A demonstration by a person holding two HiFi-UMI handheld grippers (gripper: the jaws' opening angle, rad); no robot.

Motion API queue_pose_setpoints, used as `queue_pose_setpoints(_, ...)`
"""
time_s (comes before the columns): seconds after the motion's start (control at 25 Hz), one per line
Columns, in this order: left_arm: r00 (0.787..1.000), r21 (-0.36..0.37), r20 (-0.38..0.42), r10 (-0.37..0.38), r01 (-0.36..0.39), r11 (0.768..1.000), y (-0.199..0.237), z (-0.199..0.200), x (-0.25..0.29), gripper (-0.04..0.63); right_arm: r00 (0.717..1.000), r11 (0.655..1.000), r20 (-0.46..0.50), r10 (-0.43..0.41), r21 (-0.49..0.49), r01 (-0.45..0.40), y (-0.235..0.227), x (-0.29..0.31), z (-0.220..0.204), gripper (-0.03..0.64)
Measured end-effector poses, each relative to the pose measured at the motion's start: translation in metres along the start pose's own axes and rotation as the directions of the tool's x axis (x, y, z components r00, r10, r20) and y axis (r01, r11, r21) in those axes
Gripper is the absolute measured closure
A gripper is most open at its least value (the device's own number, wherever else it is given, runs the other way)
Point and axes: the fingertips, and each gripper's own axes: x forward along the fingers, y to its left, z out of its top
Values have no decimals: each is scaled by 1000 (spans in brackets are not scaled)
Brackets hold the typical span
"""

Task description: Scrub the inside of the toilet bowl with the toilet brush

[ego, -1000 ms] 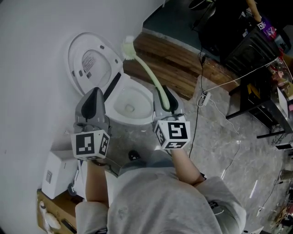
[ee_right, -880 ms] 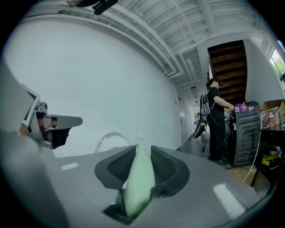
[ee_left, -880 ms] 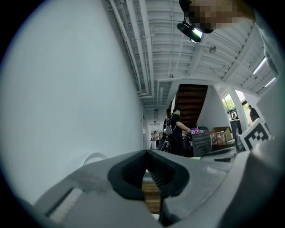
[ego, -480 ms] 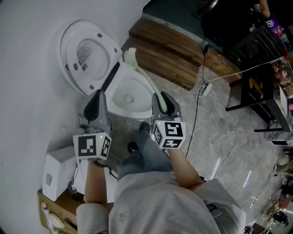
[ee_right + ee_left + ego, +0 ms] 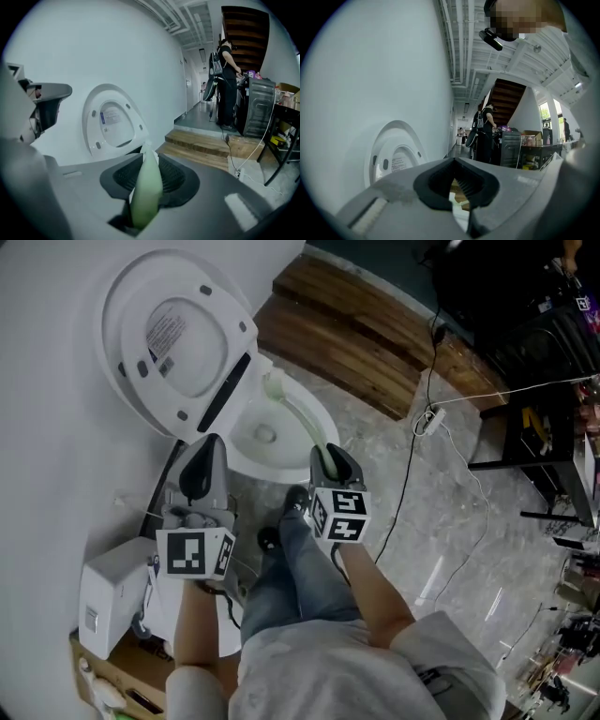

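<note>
The white toilet bowl (image 5: 242, 465) lies ahead of my knees, its lid (image 5: 173, 334) raised against the wall. My right gripper (image 5: 328, 457) is shut on the pale green handle (image 5: 302, 418) of the toilet brush. The brush head (image 5: 275, 384) is down at the bowl's far rim, just inside it. In the right gripper view the handle (image 5: 146, 187) runs out between the jaws of that gripper (image 5: 149, 178) toward the lid (image 5: 112, 122). My left gripper (image 5: 204, 457) hovers left of the bowl, shut and empty; in its own view it (image 5: 457, 183) points past the lid (image 5: 396, 157).
A wooden step (image 5: 356, 334) runs behind the toilet. A power strip with cables (image 5: 427, 418) lies on the marble floor to the right, near a black rack (image 5: 534, 352). A white box (image 5: 112, 601) sits at lower left. A person (image 5: 227, 84) stands farther back.
The brush head has swung down from beside the raised lid to the far rim of the bowl. My right gripper tipped forward with it; the left gripper kept its place.
</note>
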Motion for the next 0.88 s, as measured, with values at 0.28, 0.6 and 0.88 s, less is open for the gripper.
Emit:
queue_pose_setpoints(0.28, 1000, -13, -13, 9, -10, 1000, 5, -45, 17, 591, 991, 998, -131, 14, 66, -6, -13, 56, -64, 514)
queue_pose_setpoints(0.6, 999, -22, -41, 18, -19, 1000, 12, -95, 31, 591, 971, 992, -238, 19, 127, 12, -19, 111, -128, 514)
queue_pose_setpoints(0.88, 998, -13, -60, 29, -30, 999, 22, -127, 39, 591, 952, 990, -305, 7, 136, 36, -23, 157, -167, 514)
